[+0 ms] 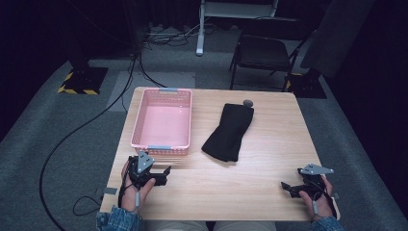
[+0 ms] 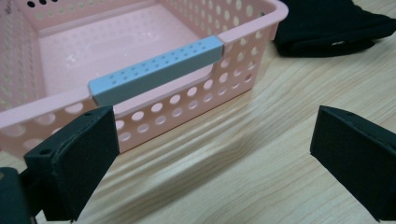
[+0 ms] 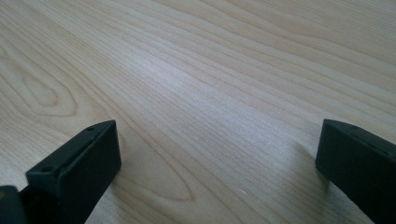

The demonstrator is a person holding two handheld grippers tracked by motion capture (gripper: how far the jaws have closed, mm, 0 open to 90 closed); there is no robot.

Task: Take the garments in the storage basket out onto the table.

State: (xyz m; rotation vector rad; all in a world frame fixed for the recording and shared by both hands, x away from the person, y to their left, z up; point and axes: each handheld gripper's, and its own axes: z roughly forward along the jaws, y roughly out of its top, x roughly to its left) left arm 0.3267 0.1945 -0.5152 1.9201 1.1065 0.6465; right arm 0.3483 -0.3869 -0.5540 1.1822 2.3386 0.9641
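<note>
Wooden, pale rectangular table [image 1: 250, 178] carried a pink perforated plastic basket [image 1: 162, 124] at its left and a folded black cloth [image 1: 228, 131] just beside it. The left gripper [image 1: 166, 174] was held wide near the basket; the right gripper [image 1: 287, 187], wide, rested well apart.

Left gripper [image 1: 163, 174] jaws spread; pink basket [image 1: 162, 147] wall blocks just beyond. Black cloth [image 1: 228, 132] mid-table. Bare wood around right gripper [image 1: 287, 187].

Pink basket [image 1: 162, 124] with grey-blue handles, black cloth [image 1: 229, 131]
</note>
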